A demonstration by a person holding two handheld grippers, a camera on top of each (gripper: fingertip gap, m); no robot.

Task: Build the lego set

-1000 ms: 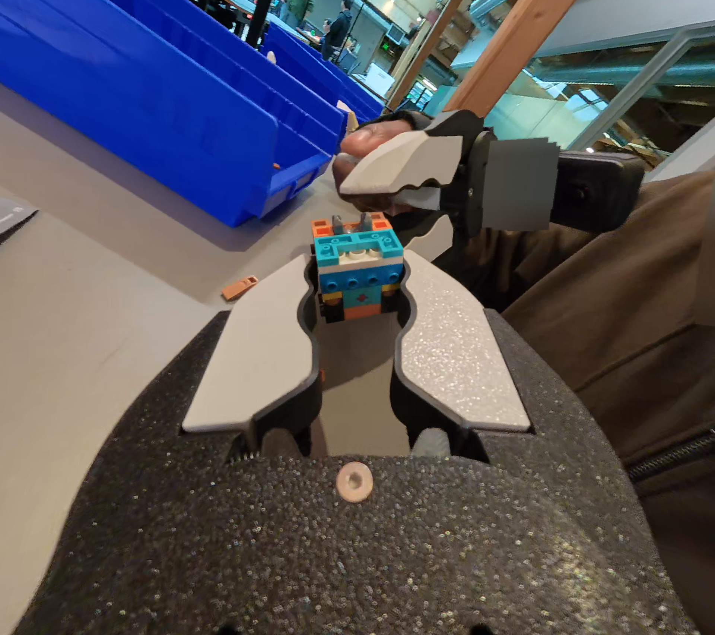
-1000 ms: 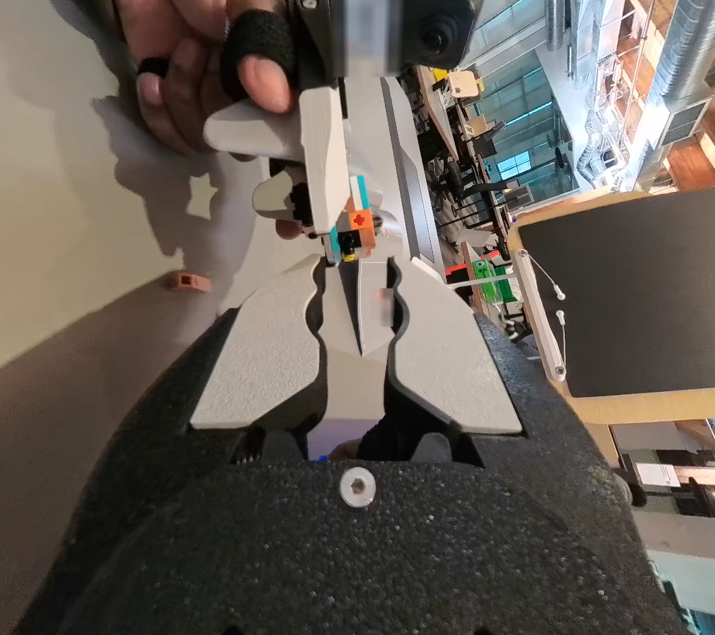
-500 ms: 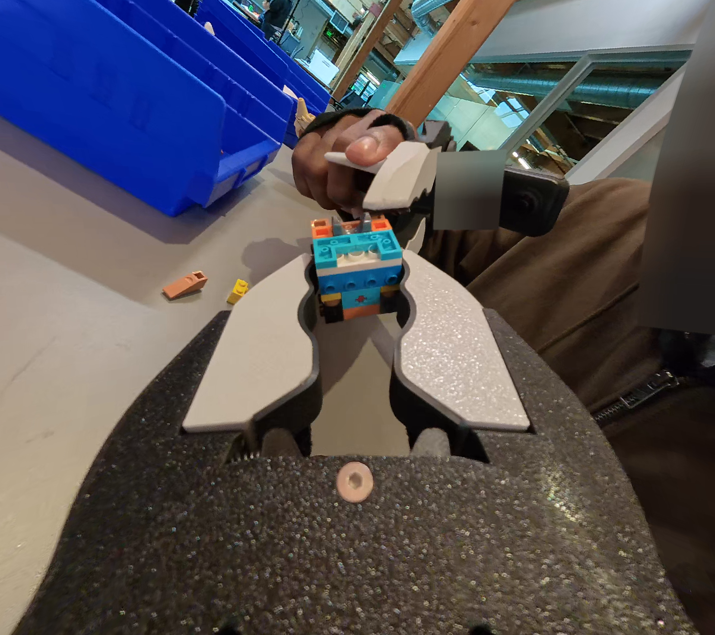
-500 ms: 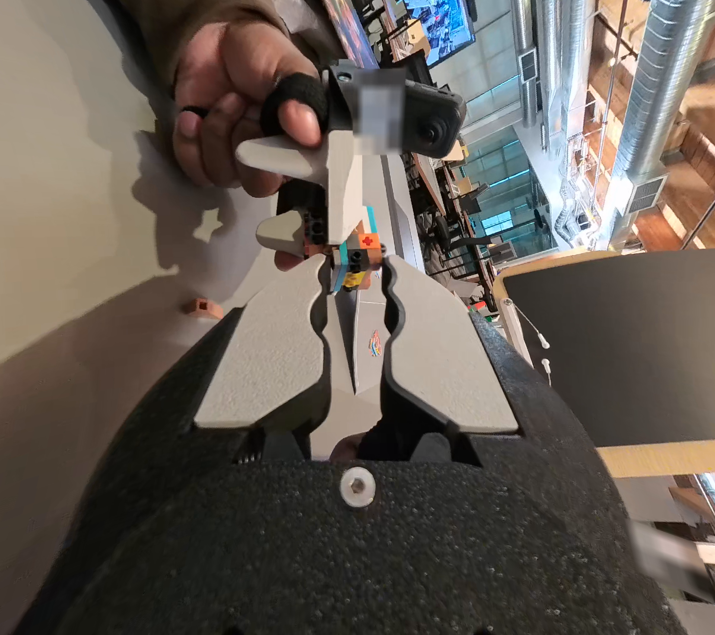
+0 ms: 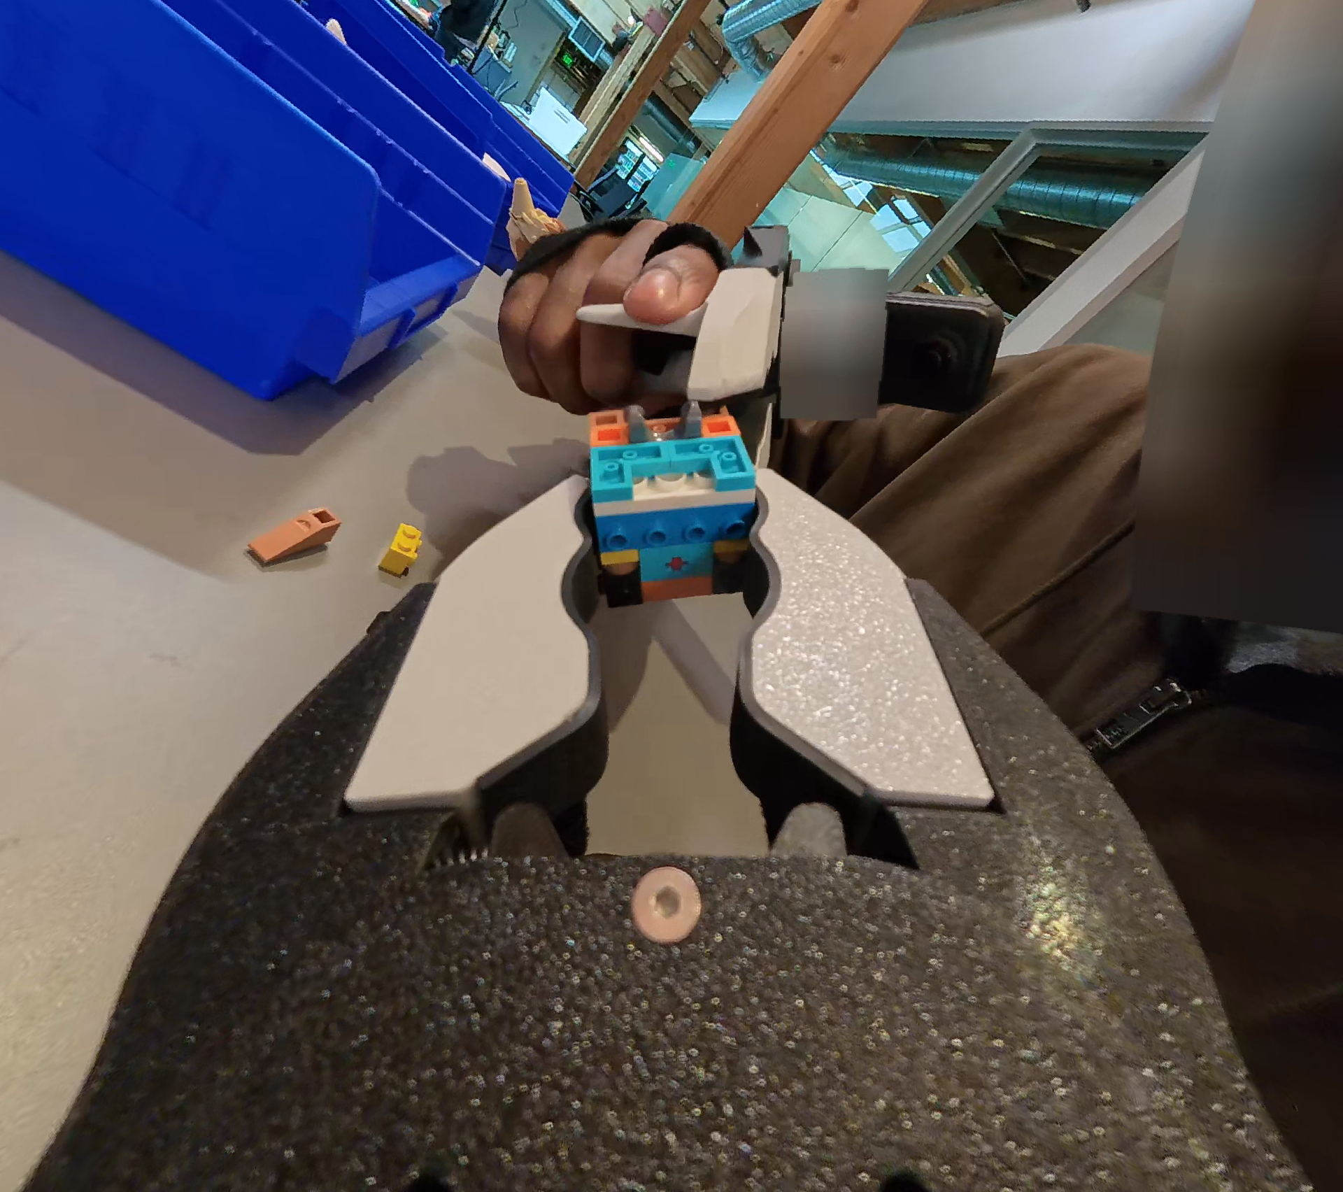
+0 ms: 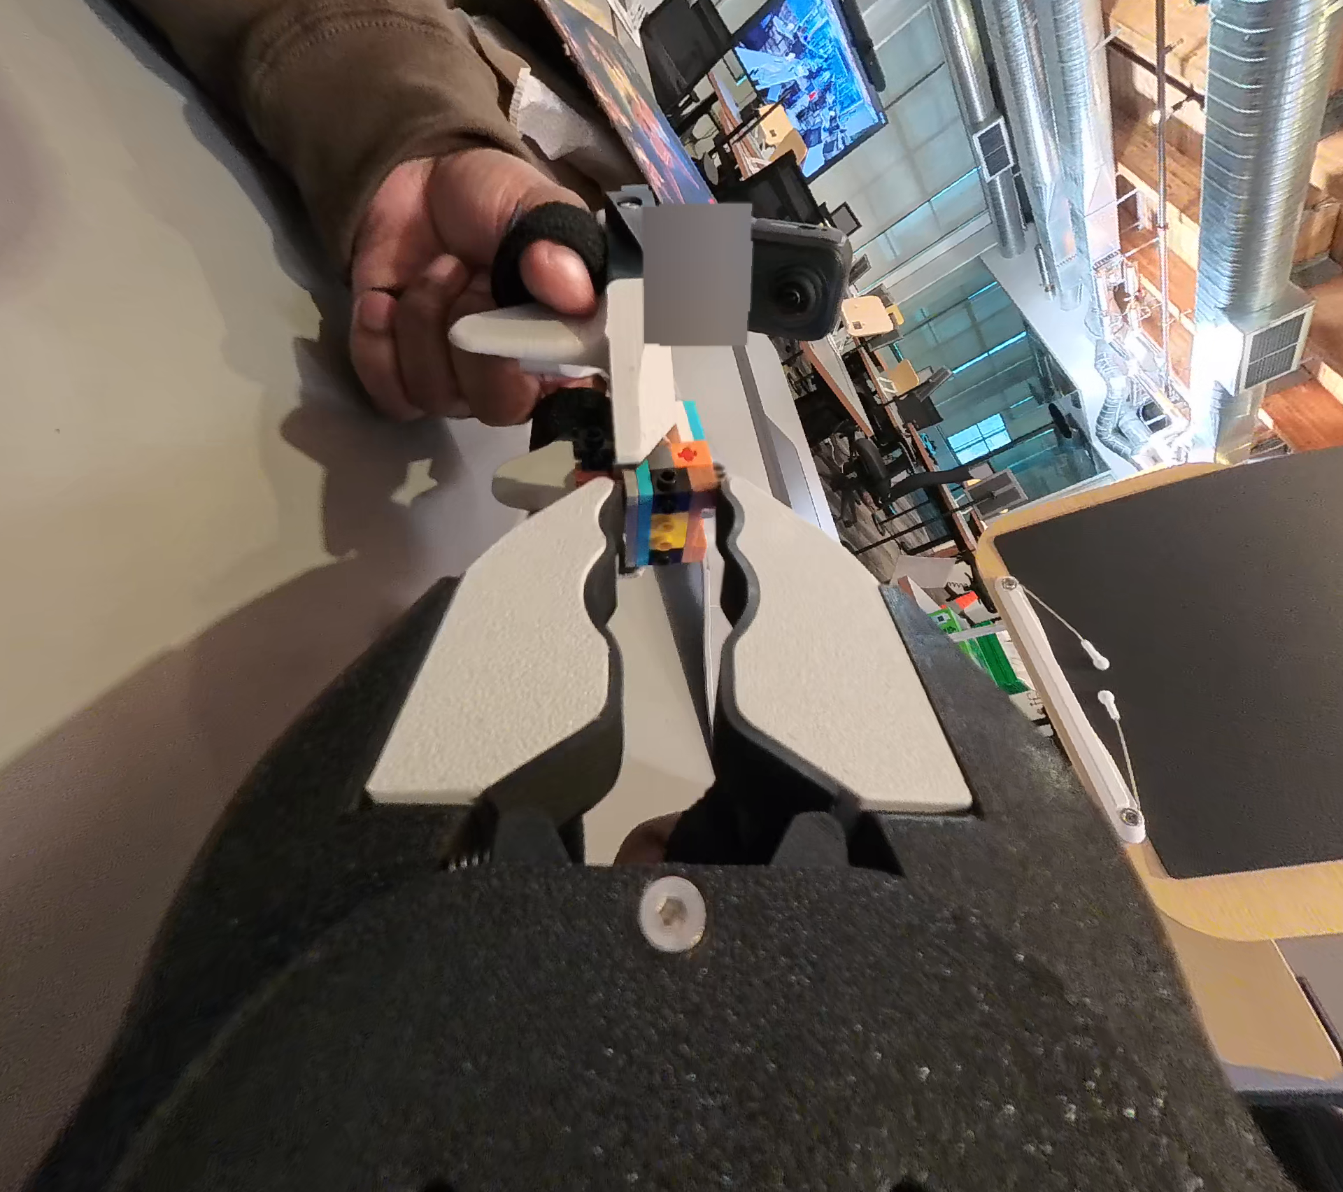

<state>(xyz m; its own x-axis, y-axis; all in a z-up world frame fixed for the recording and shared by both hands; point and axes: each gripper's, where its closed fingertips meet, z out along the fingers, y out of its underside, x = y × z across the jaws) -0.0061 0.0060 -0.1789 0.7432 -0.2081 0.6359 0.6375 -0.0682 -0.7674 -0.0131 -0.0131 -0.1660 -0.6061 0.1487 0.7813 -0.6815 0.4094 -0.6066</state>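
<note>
My left gripper point(image 5: 670, 521) is shut on a small lego model point(image 5: 672, 467), with teal, white, blue and orange layers and two grey prongs on top, held above the grey table point(image 5: 109, 612). In the right wrist view my right gripper point(image 6: 668, 507) has its fingertips on both sides of the same model point(image 6: 665, 532), closed on its other end. The left gripper's white fingers point(image 6: 639, 387) grip the model from beyond, in a person's hand point(image 6: 429, 314). In the left wrist view the right gripper's fingers point(image 5: 727, 343) stand just behind the model.
A tan slope brick point(image 5: 294, 536) and a small yellow brick point(image 5: 400, 548) lie loose on the table left of my left gripper. Blue bins point(image 5: 182, 176) line the far left. A brown sleeve point(image 5: 981, 503) is close on the right. A wood-edged black board point(image 6: 1163, 648) is at the right. My left and right fingertips are right by each other.
My right gripper has come in toward the model and its fingertips have narrowed onto it. My left gripper kept its hold and swung, bringing the loose bricks into view.
</note>
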